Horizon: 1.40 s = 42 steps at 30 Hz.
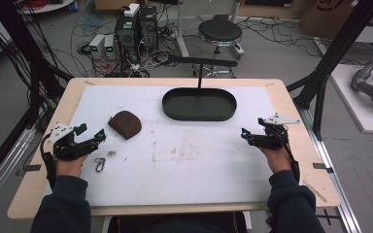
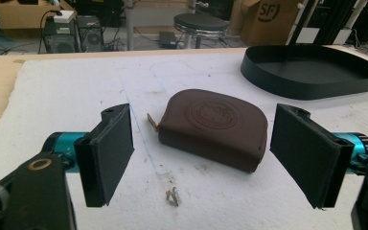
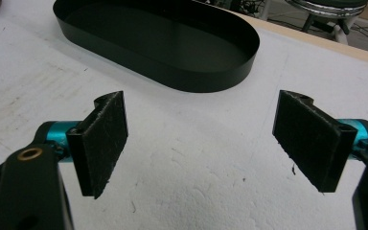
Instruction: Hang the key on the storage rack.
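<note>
The brown pouch point(image 2: 214, 128) lies on the white mat just ahead of the left gripper point(image 2: 201, 158), long side across its wide-open, empty jaws, while the right gripper point(image 3: 206, 146), also open, waits well apart.

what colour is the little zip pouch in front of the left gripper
Brown pouch, with a round embossed emblem; clearest in the left gripper view.
</note>
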Each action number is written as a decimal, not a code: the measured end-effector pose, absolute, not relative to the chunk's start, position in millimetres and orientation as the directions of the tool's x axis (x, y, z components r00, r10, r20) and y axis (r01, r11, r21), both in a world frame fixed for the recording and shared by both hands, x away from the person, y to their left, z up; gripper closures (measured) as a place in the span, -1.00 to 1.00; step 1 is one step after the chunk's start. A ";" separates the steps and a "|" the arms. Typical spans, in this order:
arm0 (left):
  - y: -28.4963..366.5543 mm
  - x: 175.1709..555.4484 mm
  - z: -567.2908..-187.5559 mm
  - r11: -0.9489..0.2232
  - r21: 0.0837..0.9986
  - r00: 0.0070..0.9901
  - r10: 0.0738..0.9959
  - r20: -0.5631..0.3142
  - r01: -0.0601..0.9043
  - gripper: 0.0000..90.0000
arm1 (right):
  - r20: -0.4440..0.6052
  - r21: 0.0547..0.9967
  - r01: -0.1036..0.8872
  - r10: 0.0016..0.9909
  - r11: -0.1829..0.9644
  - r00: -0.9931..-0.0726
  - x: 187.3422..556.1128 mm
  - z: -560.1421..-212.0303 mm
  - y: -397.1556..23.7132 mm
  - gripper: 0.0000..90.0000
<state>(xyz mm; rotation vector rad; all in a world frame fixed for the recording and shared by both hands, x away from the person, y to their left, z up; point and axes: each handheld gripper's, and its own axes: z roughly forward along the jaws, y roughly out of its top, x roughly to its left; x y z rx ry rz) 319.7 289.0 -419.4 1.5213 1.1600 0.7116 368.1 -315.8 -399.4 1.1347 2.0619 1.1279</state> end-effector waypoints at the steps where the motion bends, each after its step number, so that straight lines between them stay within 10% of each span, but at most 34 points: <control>1: 289.6 319.9 -420.3 0.023 0.951 0.349 0.927 -0.136 0.309 -0.50 | -0.052 0.856 0.420 0.858 0.302 -0.511 368.4 -399.6 -316.0 -0.56; 42: 320.1 302.9 -446.7 -0.166 0.690 0.573 0.708 -0.414 0.704 0.34 | -0.072 0.848 0.409 0.839 0.336 -0.539 368.8 -399.2 -309.4 -0.55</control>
